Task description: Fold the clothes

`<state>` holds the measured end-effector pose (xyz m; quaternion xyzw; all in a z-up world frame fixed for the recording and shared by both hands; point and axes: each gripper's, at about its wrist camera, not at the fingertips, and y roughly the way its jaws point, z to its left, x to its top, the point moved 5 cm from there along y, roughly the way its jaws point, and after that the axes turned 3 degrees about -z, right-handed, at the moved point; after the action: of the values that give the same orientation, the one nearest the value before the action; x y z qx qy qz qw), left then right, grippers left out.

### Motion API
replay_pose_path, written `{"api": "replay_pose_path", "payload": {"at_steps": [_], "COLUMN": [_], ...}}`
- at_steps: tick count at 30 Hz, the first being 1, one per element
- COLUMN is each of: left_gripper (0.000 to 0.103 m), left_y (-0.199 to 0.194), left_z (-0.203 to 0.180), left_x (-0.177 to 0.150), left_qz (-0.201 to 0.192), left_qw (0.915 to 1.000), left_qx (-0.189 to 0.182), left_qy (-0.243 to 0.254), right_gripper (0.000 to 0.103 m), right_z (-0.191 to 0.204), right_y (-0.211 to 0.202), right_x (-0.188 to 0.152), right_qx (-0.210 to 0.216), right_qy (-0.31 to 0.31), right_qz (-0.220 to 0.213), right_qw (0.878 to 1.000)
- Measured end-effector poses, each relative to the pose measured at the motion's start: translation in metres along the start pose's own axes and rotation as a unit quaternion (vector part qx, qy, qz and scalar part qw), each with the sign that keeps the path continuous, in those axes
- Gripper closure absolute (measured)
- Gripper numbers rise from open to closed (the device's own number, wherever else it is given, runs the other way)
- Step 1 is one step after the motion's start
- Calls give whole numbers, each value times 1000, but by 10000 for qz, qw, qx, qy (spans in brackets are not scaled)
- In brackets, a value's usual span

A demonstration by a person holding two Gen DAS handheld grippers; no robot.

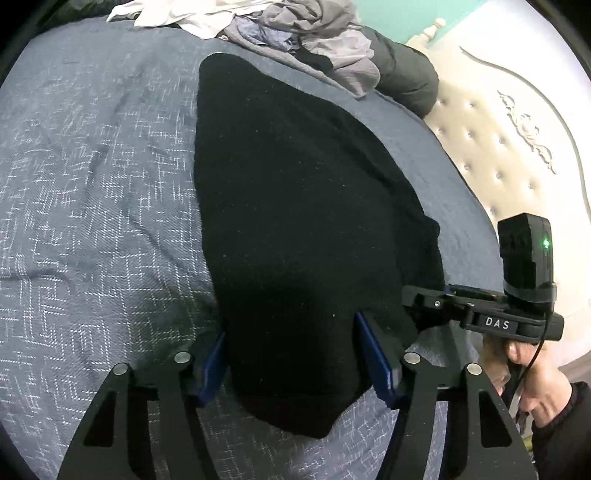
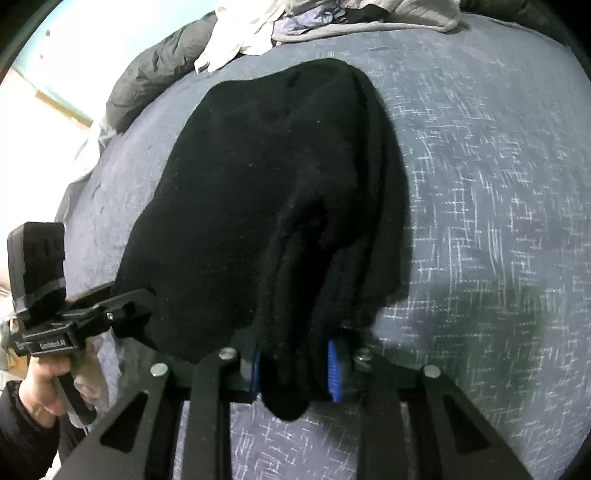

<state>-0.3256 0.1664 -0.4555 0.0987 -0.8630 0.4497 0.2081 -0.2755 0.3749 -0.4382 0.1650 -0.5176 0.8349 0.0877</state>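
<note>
A black knit garment (image 1: 295, 221) lies spread lengthwise on the blue-grey bedspread (image 1: 92, 221). My left gripper (image 1: 291, 358) is open, its blue pads on either side of the garment's near end, not closed on it. In the right wrist view the same black garment (image 2: 266, 192) is bunched and lifted at its near end. My right gripper (image 2: 295, 369) is shut on that bunched end, with cloth hanging below the pads. The right gripper also shows in the left wrist view (image 1: 417, 306), at the garment's right edge. The left gripper shows in the right wrist view (image 2: 129, 306), at its left edge.
A pile of unfolded clothes (image 1: 295, 33), white, grey and lilac, lies at the far end of the bed. A dark grey quilted item (image 1: 406, 74) lies beside it. A cream tufted headboard (image 1: 517, 147) runs along the right. The pile also shows in the right wrist view (image 2: 295, 22).
</note>
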Motion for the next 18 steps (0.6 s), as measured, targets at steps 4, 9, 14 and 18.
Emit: {"api": "replay_pose_path", "payload": {"at_steps": [4,9,14,18], "left_gripper": [35,35,39,43], "left_y": [3,3,-11,-22], "left_z": [0,-4,-11,-16], "left_x": [0,-3,-2,-1], "left_qz": [65,30,-116,-234], "left_qw": [10000,10000,9999,9995], "left_qx": [-48,-20,92,182], "left_qy": [-36,-17,70,139], "right_gripper": [64,70,81,82], "right_z": [-15,-11,4,13], "right_y": [6,1,-13,-33], "right_x": [2,2,8,14], "right_qx": [323,238,31,57], "right_qy": [473,324,-68,-279], "right_qz": [93,-124,-384,-551], "right_qw": [9983,9991,9992,9981]}}
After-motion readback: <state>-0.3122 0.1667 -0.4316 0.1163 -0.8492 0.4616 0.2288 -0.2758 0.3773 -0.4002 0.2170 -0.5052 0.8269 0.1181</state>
